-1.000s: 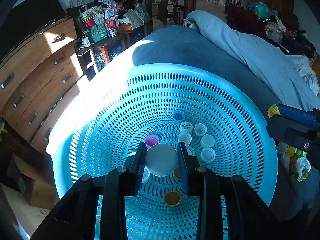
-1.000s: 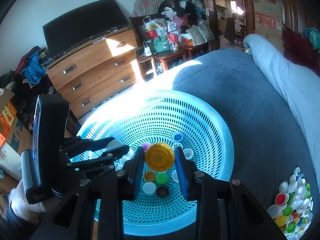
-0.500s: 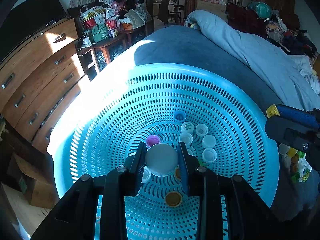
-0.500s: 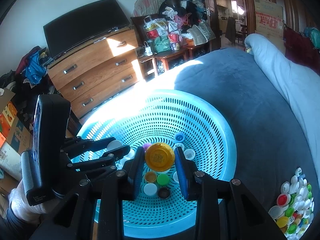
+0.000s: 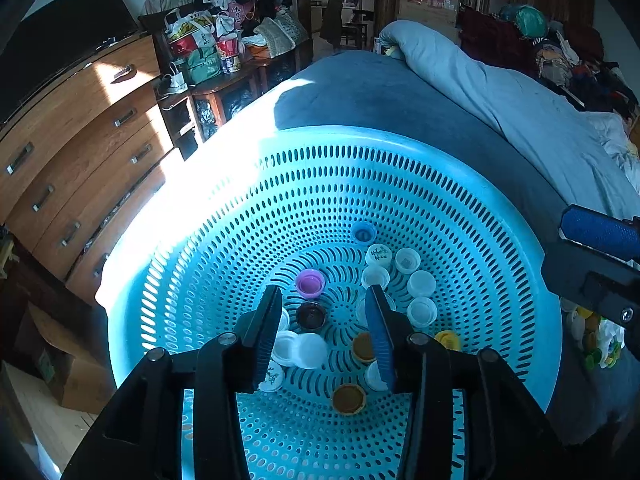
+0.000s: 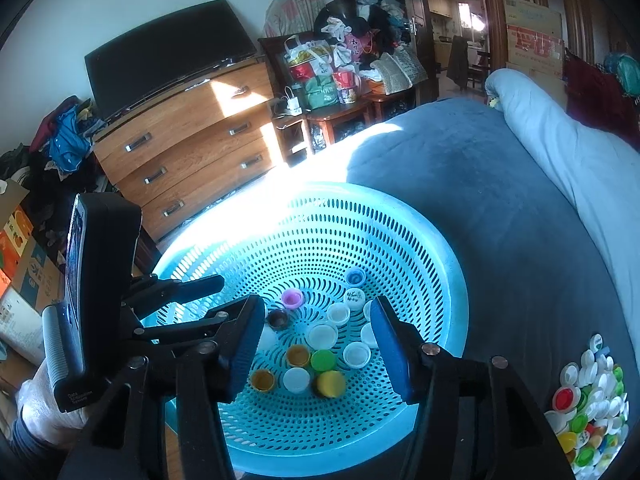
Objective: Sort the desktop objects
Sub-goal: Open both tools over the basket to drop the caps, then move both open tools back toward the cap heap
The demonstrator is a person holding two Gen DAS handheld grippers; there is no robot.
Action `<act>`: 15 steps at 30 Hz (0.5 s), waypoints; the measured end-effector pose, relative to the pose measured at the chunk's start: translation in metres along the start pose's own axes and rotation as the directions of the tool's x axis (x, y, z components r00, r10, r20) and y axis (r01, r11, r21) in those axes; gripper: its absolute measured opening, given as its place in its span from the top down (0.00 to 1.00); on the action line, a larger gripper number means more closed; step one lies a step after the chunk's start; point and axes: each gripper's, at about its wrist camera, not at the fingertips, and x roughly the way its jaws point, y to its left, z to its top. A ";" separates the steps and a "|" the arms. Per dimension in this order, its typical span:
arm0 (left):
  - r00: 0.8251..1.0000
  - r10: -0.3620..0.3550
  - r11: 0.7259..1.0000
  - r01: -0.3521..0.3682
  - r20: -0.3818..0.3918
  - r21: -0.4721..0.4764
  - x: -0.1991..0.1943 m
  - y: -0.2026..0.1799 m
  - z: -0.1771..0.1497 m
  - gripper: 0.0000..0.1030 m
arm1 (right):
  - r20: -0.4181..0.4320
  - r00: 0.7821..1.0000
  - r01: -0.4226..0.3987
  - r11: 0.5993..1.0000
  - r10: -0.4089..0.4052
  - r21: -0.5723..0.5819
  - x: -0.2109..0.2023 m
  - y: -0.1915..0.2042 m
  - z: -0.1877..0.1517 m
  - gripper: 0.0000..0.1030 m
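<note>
A round, perforated turquoise basket (image 6: 432, 240) sat on the blue bedcover, holding loose bottle caps (image 6: 320, 336) scattered across its bottom: mostly white, with purple, blue, brown, orange, green and yellow ones. A heaped pile of mixed-colour caps (image 6: 592, 408) lay on the cover beside it.

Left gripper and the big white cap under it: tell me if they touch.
Apart. In the left wrist view the left gripper is opening with nothing between its pads; the big white cap lies in the basket below.
</note>
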 end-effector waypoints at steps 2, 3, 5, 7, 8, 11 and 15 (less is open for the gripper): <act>1.000 0.000 1.000 0.000 -0.003 0.002 0.001 -0.001 0.000 0.62 | 0.008 1.000 0.004 1.000 -0.004 0.005 -0.002 -0.001 -0.001 0.34; 1.000 0.001 1.000 -0.001 -0.003 0.003 0.000 -0.002 0.000 0.61 | 0.012 1.000 0.006 1.000 -0.006 0.005 -0.004 -0.001 -0.001 0.31; 1.000 0.009 1.000 -0.009 -0.003 0.004 0.000 -0.003 -0.001 0.57 | 0.023 1.000 0.010 1.000 -0.010 0.009 -0.008 -0.002 -0.002 0.28; 1.000 0.021 1.000 -0.021 0.007 0.010 -0.004 -0.006 -0.001 0.55 | 0.044 0.999 0.015 1.000 -0.016 0.013 -0.016 -0.004 -0.004 0.26; 1.000 0.019 1.000 -0.019 0.013 0.016 -0.005 -0.007 0.000 0.55 | 0.056 0.998 0.020 1.000 -0.021 0.019 -0.021 -0.006 -0.006 0.24; 0.999 0.026 0.999 -0.028 0.045 0.044 -0.016 -0.017 0.000 0.55 | 0.096 0.995 0.025 0.999 -0.029 0.037 -0.037 -0.015 -0.012 0.24; 0.997 0.010 0.996 -0.017 0.083 0.083 -0.029 -0.037 0.001 0.55 | 0.139 0.989 0.046 0.996 -0.056 0.074 -0.065 -0.031 -0.027 0.24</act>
